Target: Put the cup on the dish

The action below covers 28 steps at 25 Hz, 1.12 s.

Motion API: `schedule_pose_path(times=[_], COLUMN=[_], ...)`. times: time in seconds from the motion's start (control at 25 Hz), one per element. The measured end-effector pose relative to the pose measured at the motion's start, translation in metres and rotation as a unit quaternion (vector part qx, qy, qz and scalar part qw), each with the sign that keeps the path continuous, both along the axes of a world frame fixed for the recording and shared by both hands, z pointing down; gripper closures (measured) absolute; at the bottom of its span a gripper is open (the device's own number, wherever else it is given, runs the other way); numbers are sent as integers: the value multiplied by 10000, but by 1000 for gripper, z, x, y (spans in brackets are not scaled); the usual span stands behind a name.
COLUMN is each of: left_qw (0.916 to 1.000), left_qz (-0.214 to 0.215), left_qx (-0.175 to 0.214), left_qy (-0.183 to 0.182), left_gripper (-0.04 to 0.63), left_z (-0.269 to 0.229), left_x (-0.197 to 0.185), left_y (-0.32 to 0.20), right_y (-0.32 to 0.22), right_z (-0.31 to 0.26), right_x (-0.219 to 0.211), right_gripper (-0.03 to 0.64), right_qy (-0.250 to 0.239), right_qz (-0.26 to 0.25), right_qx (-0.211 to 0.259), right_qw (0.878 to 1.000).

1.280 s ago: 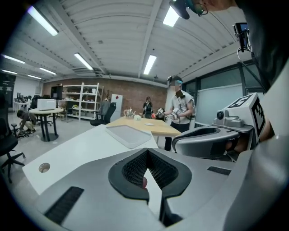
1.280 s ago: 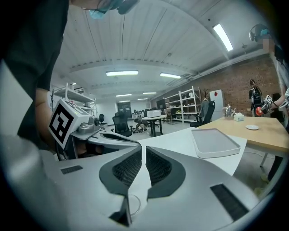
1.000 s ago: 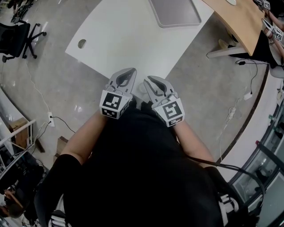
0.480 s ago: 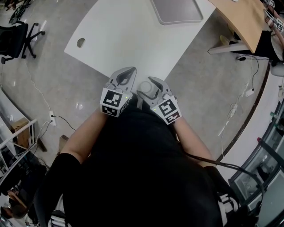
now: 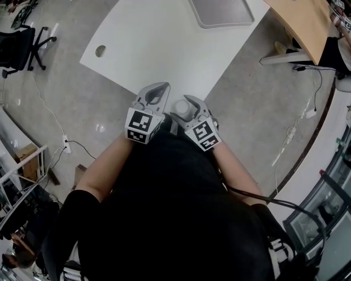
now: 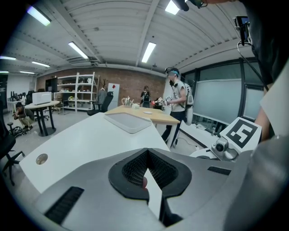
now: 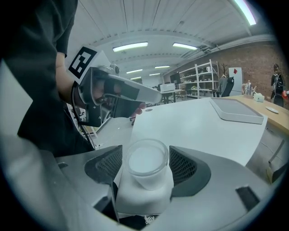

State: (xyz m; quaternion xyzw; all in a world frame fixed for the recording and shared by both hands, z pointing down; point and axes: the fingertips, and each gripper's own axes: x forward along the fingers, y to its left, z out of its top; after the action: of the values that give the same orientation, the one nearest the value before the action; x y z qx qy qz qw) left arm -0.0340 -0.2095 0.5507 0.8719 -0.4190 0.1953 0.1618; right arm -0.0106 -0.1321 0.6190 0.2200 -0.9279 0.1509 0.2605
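My right claw (image 5: 184,102) had just been spreading its jaws and stood at its widest, released, with the cup (image 5: 182,108) standing upright between them. Looking along those jaws, I saw the cup's clear round rim and pale inside sitting in the middle of the gap. A sliver of space showed between the rim and the meshed pad (image 7: 183,164) on either side, so nothing was pressing on it up there. Lower down, its white body filled most of the opening, and I could not tell whether it touched the jaws there or what it rested on. My left claw (image 5: 162,86) was clenched, its tips meeting and nothing caught in it, held just beside the right one and close against my black shirt (image 5: 170,208). Both claws hung just short of the near edge of the white table (image 5: 159,38), over the grey floor (image 5: 82,110). The cup was therefore off the table altogether, down by my body. The dish (image 5: 222,12), a shallow grey rectangular one, lay at the far end of that table, well apart from the cup, with bare white tabletop between them. A wooden table (image 5: 299,19) stood beyond the dish.
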Motion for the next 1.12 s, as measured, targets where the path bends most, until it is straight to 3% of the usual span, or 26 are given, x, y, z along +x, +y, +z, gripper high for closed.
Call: schedule_pose_path(times=[0.4,0.84,1.12], left_qw=[9999,9998,9999], left_qz=[34,42,62], left_qx=[-105,-173,-90], left_qy=[-18,-92,-55], left_gripper=[597,597,597], left_z=[9,20,14], left_x=[3,4,2], left_y=[1,3,-1], right_y=[-2,-10,-13], right_z=[15,18,4], right_x=[-5,-2,-4], right_gripper=[348,348,350], right_qy=[-28,21,-107], right_qz=[155,232,381], right_qx=[-98,349,324], right_qw=[9998,9991,9987])
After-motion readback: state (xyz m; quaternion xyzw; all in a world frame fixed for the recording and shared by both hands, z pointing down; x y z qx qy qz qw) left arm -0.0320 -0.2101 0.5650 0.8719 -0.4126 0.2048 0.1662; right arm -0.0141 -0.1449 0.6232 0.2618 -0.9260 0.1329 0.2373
